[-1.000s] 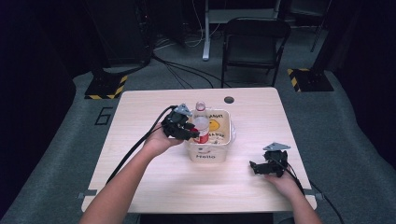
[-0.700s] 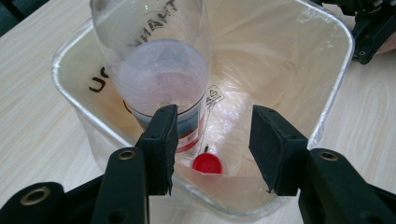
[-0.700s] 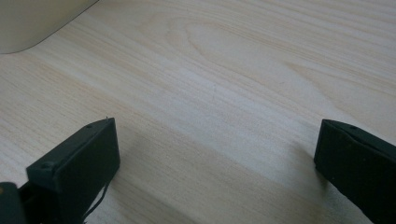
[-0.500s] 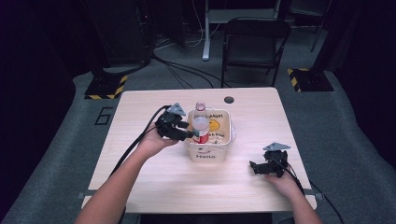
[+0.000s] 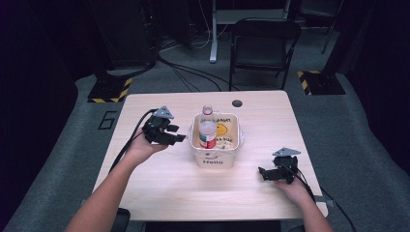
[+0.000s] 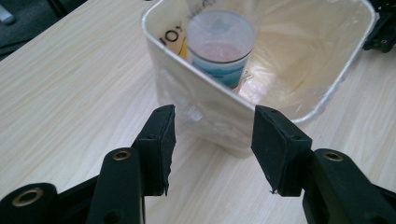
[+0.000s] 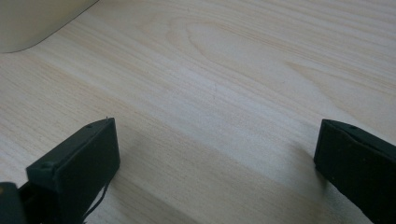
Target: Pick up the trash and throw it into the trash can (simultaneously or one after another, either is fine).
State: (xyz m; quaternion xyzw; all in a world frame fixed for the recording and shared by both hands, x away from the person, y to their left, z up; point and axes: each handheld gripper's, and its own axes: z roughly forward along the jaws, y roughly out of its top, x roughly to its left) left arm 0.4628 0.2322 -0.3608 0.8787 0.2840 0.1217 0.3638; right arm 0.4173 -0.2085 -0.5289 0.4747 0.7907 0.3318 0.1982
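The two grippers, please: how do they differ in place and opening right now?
The left gripper sits beside the white bin holding the bottle; the right gripper rests nearer the table's front edge, apart from it. The right gripper gapes wider than the left. Both are open and empty.

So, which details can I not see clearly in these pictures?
- Bottle label: too small in the high view; the tub wall covers it in the left gripper view.
- Print on the tub's front: only "Hello" is readable in the high view, the rest too small.
- Tub in the right gripper view: cut off by the top-left edge.
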